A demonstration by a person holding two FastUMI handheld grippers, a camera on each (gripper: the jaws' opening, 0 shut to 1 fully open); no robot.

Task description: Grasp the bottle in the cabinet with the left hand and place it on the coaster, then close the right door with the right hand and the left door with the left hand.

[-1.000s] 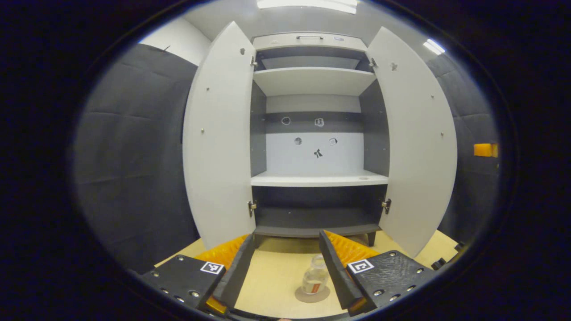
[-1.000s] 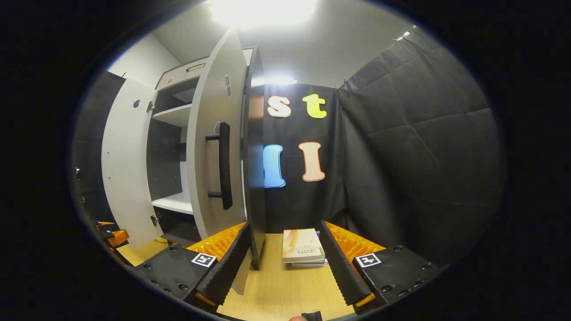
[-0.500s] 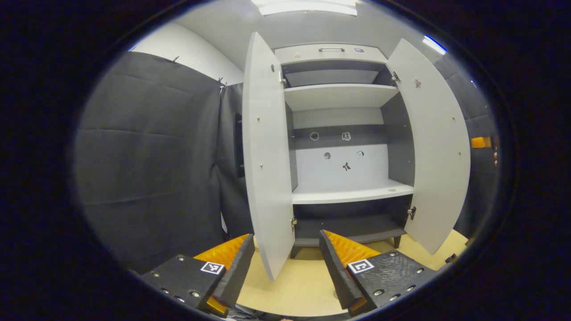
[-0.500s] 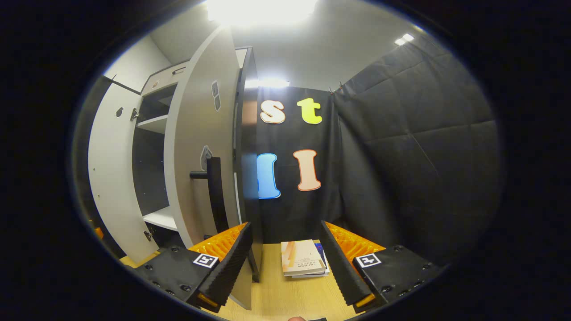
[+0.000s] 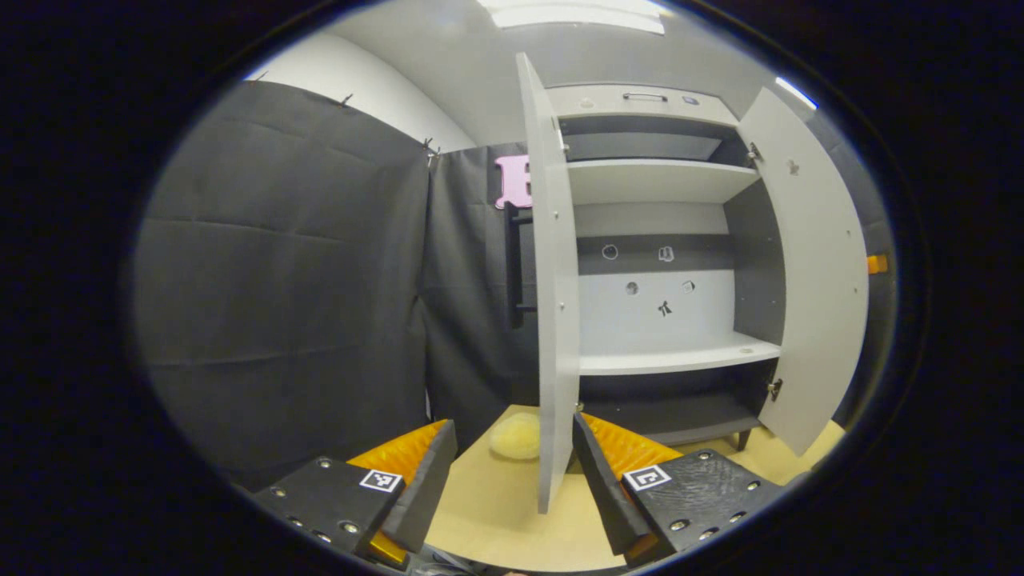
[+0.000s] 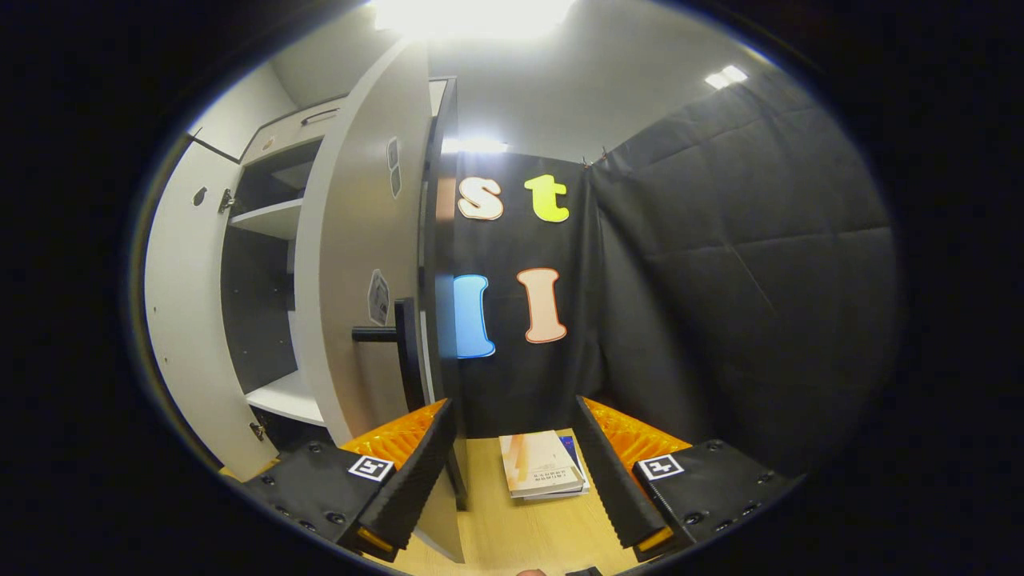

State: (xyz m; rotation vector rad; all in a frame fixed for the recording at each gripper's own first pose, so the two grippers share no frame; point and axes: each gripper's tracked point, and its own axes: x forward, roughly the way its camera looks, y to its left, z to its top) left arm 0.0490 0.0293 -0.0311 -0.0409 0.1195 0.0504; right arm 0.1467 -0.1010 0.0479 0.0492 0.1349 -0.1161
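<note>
The grey cabinet (image 5: 664, 364) stands with both doors swung out and bare shelves inside. In the left gripper view its left door (image 5: 552, 280) is edge-on, its lower corner hanging between the fingers of my open left gripper (image 5: 513, 422), close to the right finger (image 5: 600, 480). The right door (image 5: 816, 272) is farther right. In the right gripper view the right door (image 6: 352, 240) with its black handle (image 6: 406, 352) stands just beyond the left finger (image 6: 416, 472) of my open right gripper (image 6: 512, 412), which holds nothing. The left door (image 6: 180, 320) shows beyond.
A pale yellow round thing (image 5: 516, 438) lies on the wooden table (image 5: 496, 520) left of the left door. A small stack of books (image 6: 544, 466) lies on the table (image 6: 528, 536) ahead of the right gripper. Black padded walls close in both sides.
The left gripper has swung left; the bottle on its coaster slid out of its view and the left door now stands edge-on between its fingers. The right gripper has drawn slightly nearer the right door.
</note>
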